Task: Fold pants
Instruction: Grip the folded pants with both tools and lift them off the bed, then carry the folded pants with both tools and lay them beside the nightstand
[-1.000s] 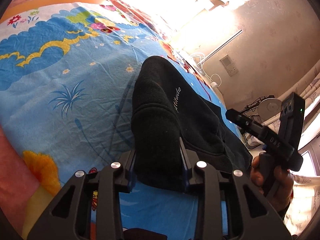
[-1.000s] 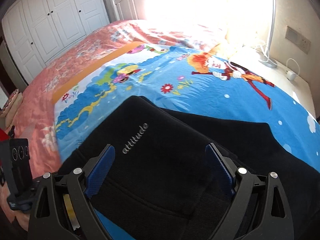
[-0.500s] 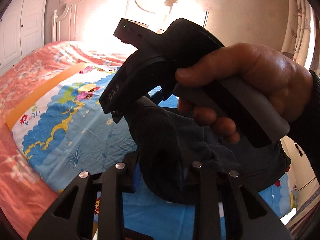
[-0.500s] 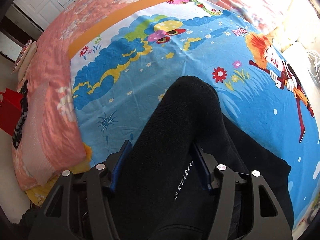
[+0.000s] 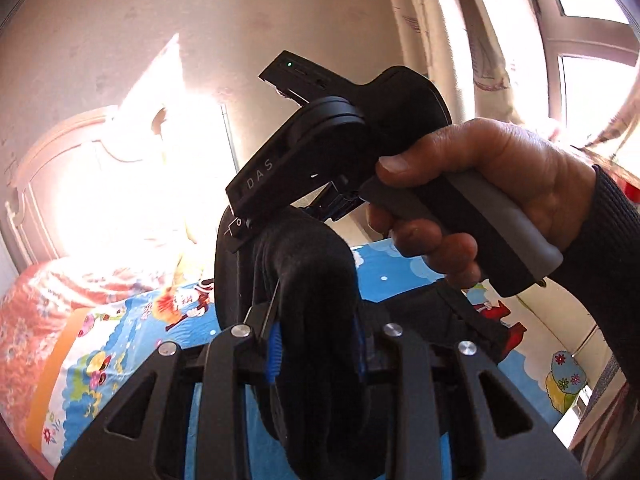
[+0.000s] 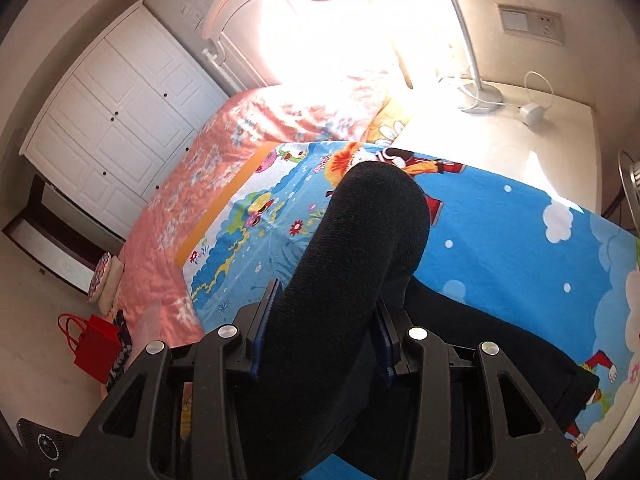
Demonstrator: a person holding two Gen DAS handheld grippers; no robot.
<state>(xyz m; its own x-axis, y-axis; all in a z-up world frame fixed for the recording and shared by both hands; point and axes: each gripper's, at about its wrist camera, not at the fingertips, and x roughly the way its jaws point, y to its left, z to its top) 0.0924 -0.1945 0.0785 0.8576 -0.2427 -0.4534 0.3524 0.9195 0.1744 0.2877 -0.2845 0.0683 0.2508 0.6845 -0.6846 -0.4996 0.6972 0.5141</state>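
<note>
The left gripper (image 5: 316,350) is clamping its jaws on a raised fold of the black pants (image 5: 316,280); the right gripper (image 6: 320,332) is pinching the same pants, lifting them above the blue cartoon bedsheet (image 6: 520,248).

two grippers: the left gripper (image 5: 316,350) and the right gripper (image 6: 320,332), each with two fingers. one pair of black pants (image 6: 360,248). one hand (image 5: 476,196) in sight. one bed (image 6: 280,120) with one blue cartoon sheet (image 6: 520,240) and one pink quilt (image 6: 192,200). one white wardrobe (image 6: 120,120). one red bag (image 6: 96,344). one wall socket plate (image 6: 528,22). one window (image 5: 592,40).
</note>
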